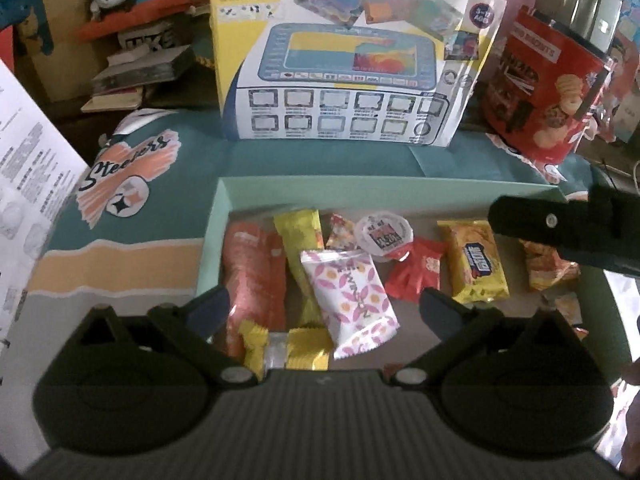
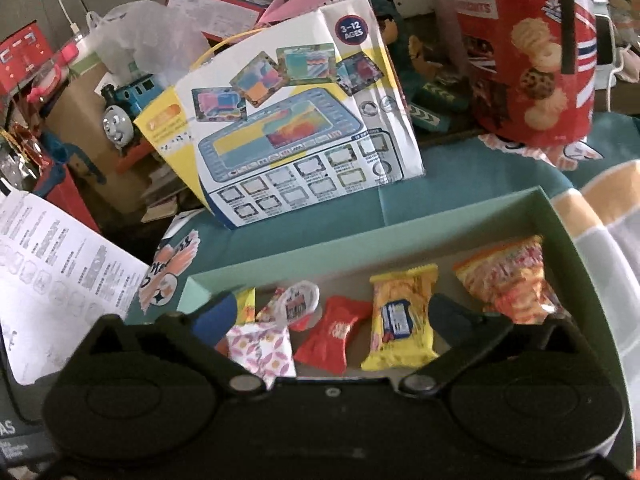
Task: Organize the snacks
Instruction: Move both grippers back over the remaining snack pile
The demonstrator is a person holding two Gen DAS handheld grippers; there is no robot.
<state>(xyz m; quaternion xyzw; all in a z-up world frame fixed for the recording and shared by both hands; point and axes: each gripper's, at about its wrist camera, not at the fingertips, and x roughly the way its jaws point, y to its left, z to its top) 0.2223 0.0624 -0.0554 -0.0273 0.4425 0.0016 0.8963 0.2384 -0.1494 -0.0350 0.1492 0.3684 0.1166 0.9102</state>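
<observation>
Snacks lying loose in a pale green box (image 1: 218, 216) just ahead of the left gripper (image 1: 324, 308), seen from the left wrist: a white packet with pink flowers (image 1: 350, 304) between the spread fingers, print on it too blurred to read; a long orange-red pack (image 1: 250, 272) beside the left fingertip; a yellow pouch (image 1: 300, 240) behind; a round sealed cup (image 1: 384, 234) farther ahead, lid text unreadable; a red wrapper (image 1: 416, 272) and a yellow biscuit pack (image 1: 476, 262) off to the right; a gold-and-clear wrapper (image 1: 296, 346) right at the gripper's base. Jaws wide apart, gripping nothing, pads clear of the packets. Right gripper's black finger (image 1: 532, 220) reaching in from the right. Beyond the box, teal cloth lettered "Steelers" (image 1: 128, 160), a toy box (image 1: 352, 72), a red tin (image 1: 544, 92) with "BISCUITS" partly legible. From the right wrist: right gripper (image 2: 332, 316) fully spread and empty, above the same box (image 2: 576, 248); red wrapper (image 2: 332, 334) and yellow biscuit pack (image 2: 400, 320) between its fingers, flowered packet (image 2: 264, 350) near the left one, orange crinkled bag (image 2: 508, 280) ahead to the right. Toy box (image 2: 296, 136) marked "3-12 AGES" beyond; red biscuit tin (image 2: 528, 56) far right; printed sheet (image 2: 60, 256) to the left, unreadable.
</observation>
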